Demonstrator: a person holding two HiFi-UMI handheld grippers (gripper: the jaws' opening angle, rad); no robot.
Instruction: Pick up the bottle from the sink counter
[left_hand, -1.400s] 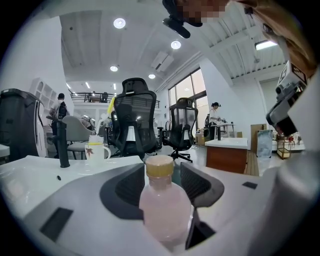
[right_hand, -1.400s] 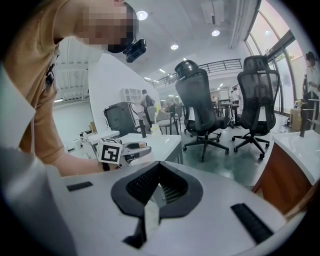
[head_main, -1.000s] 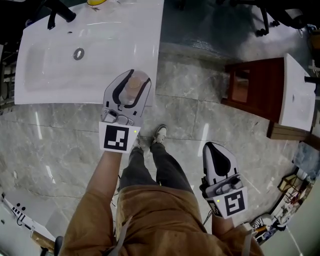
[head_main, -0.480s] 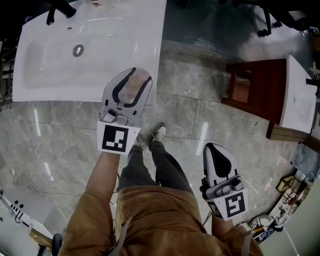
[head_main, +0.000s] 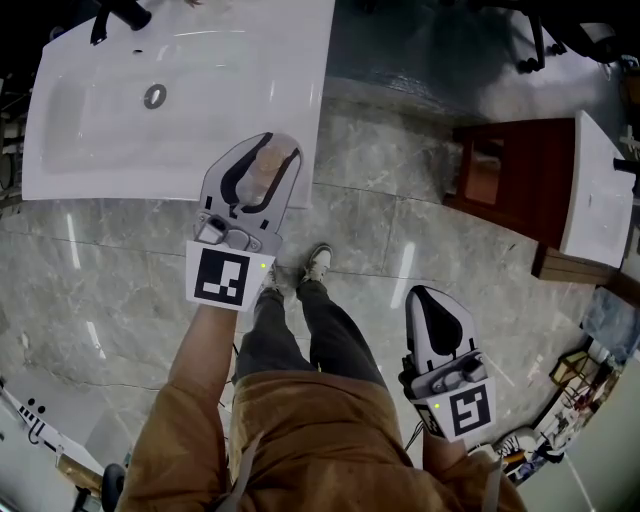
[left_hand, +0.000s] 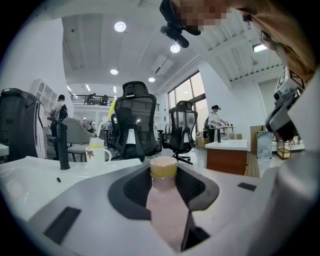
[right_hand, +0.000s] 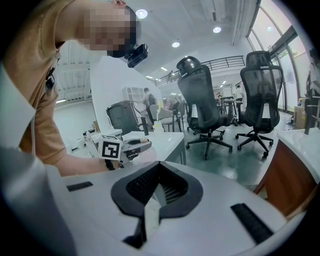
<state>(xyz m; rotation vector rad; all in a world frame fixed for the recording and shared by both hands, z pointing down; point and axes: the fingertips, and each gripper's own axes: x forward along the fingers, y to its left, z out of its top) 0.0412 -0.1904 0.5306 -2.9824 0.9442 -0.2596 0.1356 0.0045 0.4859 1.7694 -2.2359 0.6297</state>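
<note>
Closing on a pale pink bottle (left_hand: 162, 200) with a yellow cap, left gripper (head_main: 265, 150) jaws just drawn in, pads pressed against its sides, bottle kept upright at the front edge of the white sink counter (head_main: 200, 100), right gripper (head_main: 432, 300) jaws shut together, nothing held.

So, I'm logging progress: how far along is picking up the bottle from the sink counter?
Done: the left hand-held gripper is at the bottle, on the counter's front corner. In hand: its jaws have just been closing with the bottle between them, and they look to be on it. Left: the lift, as no view shows the bottle clear of the counter. The right hand-held gripper hangs shut and empty.
</note>
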